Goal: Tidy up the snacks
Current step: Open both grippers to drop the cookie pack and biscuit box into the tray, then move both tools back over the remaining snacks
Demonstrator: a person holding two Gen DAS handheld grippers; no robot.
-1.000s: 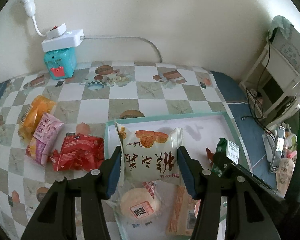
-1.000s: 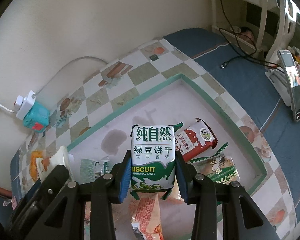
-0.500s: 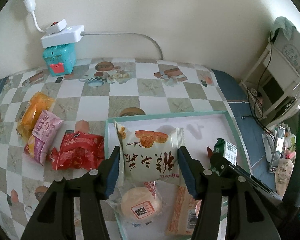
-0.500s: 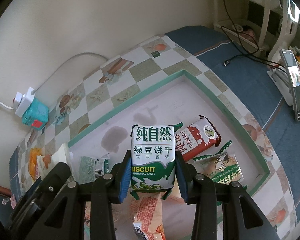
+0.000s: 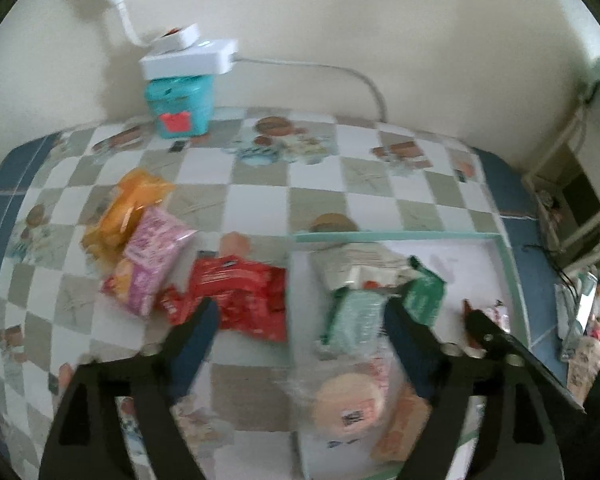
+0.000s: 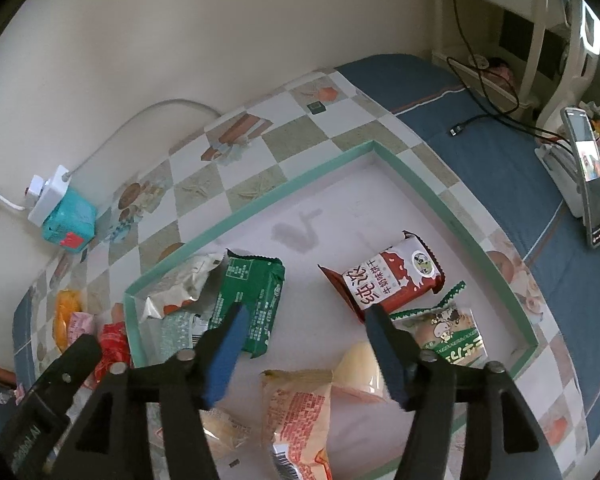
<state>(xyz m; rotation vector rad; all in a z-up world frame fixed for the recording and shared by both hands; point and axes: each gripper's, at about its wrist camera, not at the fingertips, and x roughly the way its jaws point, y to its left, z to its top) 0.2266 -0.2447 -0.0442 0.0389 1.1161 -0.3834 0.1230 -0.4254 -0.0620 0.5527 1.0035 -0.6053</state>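
Both tongs are opening with nothing between them — left gripper (image 5: 296, 316), right gripper (image 6: 302, 318) — hovering over the teal-rimmed tray (image 6: 260, 204). Just beyond, inside it, lies the green biscuit pack (image 6: 250, 304); a release, seemingly. Next: red packet (image 5: 236, 296) outside the tray, on the checkered tablecloth (image 5: 260, 196) — wall behind.

1. You face a plain cream wall (image 5: 380, 20), evenly lit by soft daylight.
2. Your work surface is a checkered tablecloth (image 6: 300, 136) printed with small pictures, blue at its edges.
3. Against the wall you see a white power strip (image 5: 188, 58) resting on a teal box (image 5: 180, 106), its cable (image 5: 340, 72) trailing along the wall.
4. To your right stands a white shelf unit (image 6: 540, 40) with dark cables, and a phone (image 6: 590, 172) propped upright.
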